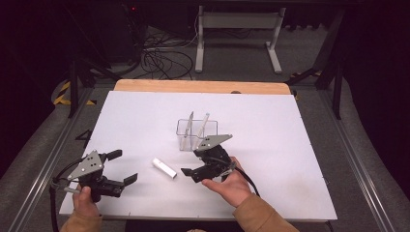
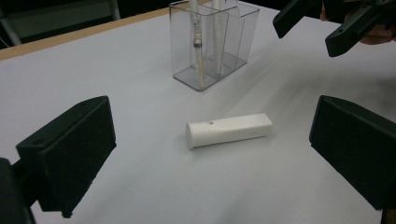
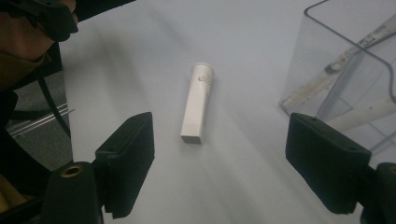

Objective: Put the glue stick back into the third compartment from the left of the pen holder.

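The left gripper [image 1: 122, 168] sits at the table's near left corner, jaws spread and empty; the hand holding it is cut off by the bottom edge of the high view. The right gripper [image 1: 192, 163], nearer the middle, also has its jaws apart with nothing between them, one partly hidden under its grey plate. Between the two grippers the white tube [image 1: 164, 167] lies flat on the white table [image 1: 270, 145], touched by neither. In the right gripper view blur smears the surface. Beyond, just past the right gripper, a clear holder [image 1: 196, 131] stands with two thin sticks [image 2: 197, 42] upright in separate compartments; their tops are cut off in the left gripper view and what they are is hard to tell.
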`<move>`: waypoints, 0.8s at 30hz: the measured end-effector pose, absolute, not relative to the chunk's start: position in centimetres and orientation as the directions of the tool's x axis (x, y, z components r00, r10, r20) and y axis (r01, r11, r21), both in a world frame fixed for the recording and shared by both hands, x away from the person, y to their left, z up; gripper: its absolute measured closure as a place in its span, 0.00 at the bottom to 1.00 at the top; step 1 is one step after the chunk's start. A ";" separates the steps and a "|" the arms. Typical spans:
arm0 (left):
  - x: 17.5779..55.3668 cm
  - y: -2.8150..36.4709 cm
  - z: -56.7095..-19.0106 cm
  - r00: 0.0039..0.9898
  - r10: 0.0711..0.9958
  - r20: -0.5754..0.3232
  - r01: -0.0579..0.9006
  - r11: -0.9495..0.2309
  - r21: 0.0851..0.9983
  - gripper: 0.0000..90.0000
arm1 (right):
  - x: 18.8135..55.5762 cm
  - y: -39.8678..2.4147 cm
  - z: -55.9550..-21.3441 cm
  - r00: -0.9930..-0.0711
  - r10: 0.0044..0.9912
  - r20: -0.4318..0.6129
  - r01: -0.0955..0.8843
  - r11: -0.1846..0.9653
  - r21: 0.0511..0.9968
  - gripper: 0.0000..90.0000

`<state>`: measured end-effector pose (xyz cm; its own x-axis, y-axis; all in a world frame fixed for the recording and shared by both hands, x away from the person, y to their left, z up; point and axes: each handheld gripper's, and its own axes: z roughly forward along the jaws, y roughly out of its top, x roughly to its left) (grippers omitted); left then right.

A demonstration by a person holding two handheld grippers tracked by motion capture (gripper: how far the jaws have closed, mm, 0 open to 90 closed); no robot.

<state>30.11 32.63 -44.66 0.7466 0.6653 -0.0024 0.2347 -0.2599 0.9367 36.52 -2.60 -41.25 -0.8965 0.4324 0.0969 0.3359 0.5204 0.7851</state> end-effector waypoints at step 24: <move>30.1 32.9 -44.8 0.740 0.673 -0.016 0.248 -0.251 0.936 0.01 | 37.5 3.2 -42.6 -0.914 0.402 0.049 0.314 0.629 0.711 0.39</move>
